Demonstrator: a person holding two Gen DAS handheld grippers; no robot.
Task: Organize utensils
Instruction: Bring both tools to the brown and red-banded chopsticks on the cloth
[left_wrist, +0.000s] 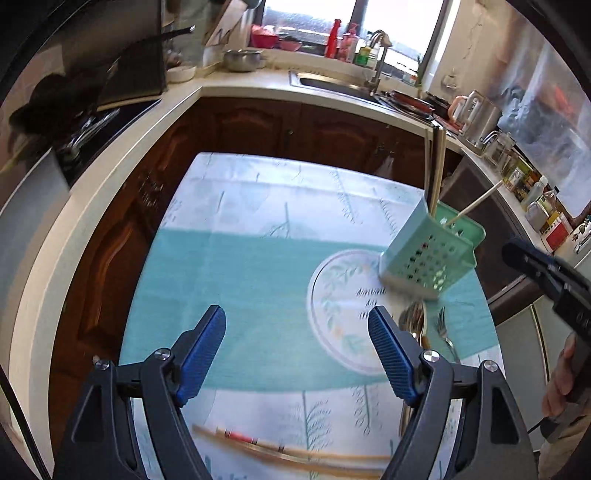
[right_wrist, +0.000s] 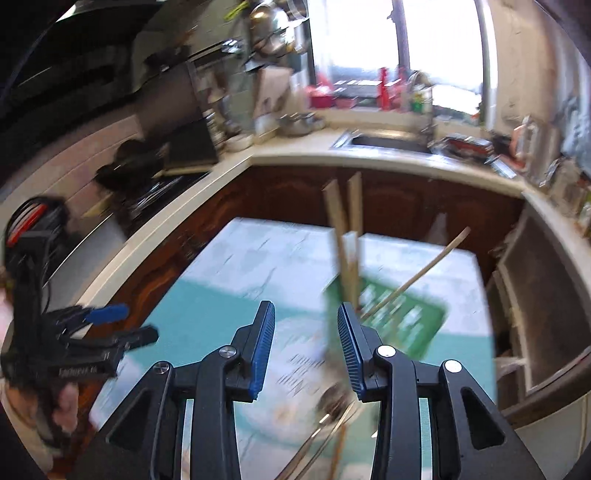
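Observation:
A green perforated utensil holder (left_wrist: 432, 251) stands at the table's right side with chopsticks (left_wrist: 437, 166) sticking up out of it; in the right wrist view it (right_wrist: 402, 317) is blurred, just beyond the fingers. Spoons (left_wrist: 415, 319) and a fork (left_wrist: 445, 330) lie in front of the holder. More chopsticks (left_wrist: 288, 452) lie at the near table edge, below my left gripper (left_wrist: 297, 350), which is open and empty above the cloth. My right gripper (right_wrist: 306, 350) is open and empty, above spoons (right_wrist: 334, 400).
A teal and white tablecloth (left_wrist: 240, 266) covers the small table. A white counter (left_wrist: 147, 122) with brown cabinets wraps around it, with a sink (left_wrist: 332, 83), stove (left_wrist: 92, 122) and jars (left_wrist: 532, 188). The left gripper shows at the left edge (right_wrist: 96, 332).

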